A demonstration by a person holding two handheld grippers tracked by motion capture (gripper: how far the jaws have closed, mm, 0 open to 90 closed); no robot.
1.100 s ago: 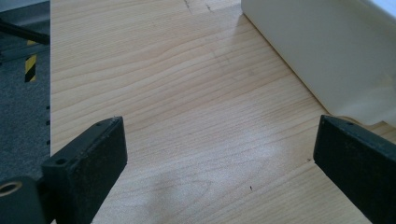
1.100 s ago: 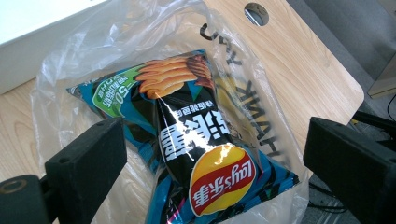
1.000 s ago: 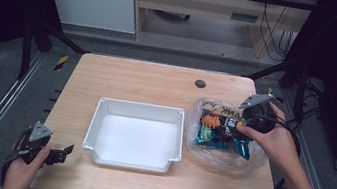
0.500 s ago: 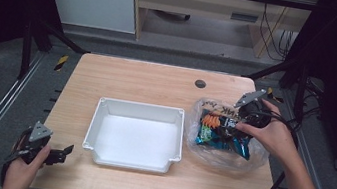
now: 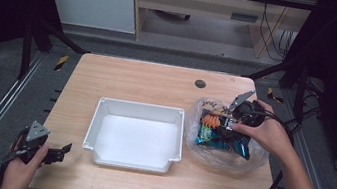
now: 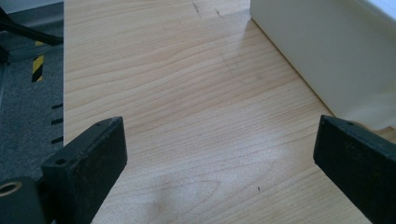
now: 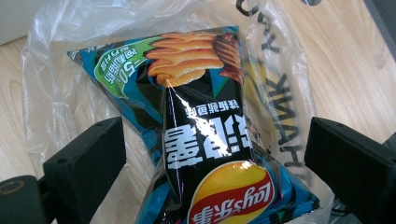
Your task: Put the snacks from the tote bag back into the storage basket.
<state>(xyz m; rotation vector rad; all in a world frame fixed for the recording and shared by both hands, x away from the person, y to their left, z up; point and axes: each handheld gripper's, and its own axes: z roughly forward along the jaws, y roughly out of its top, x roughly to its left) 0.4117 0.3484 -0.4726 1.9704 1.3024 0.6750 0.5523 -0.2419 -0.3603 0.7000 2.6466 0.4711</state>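
While poised over the crisp packet (image 7: 205, 116), holds nothing in the right gripper (image 5: 225, 124): jaws wide apart and just opened a little further, with the packet lying between and below them in the right gripper view, pads clear of it on both sides. Shows the packet as dark blue and black, with a yellow and red logo at the near end and ridged orange crisps printed at the far end. Finds that packet inside a clear plastic bag (image 5: 252, 160), crumpled and printed with dark letters, on the right part of the wooden table (image 5: 148, 81), just to the right of the white tray (image 5: 139, 105) and apart from it. Grips the right gripper's body with the right hand (image 5: 264, 134), forearm coming in from the lower right of the high view, jaws aimed down and left into the bag. Cannot tell whether the jaw tips touch the plastic.

Rests the left gripper (image 5: 63, 152) at the table's near left corner, in the left hand (image 5: 18, 173), jaws spread wide and empty over bare wood, pointing towards the tray's near left corner. Shows, in the left gripper view, the tray's white outer wall at upper right, clear of both jaws. Places a small dark round fitting (image 5: 200, 83) in the tabletop behind the bag, near the far edge.
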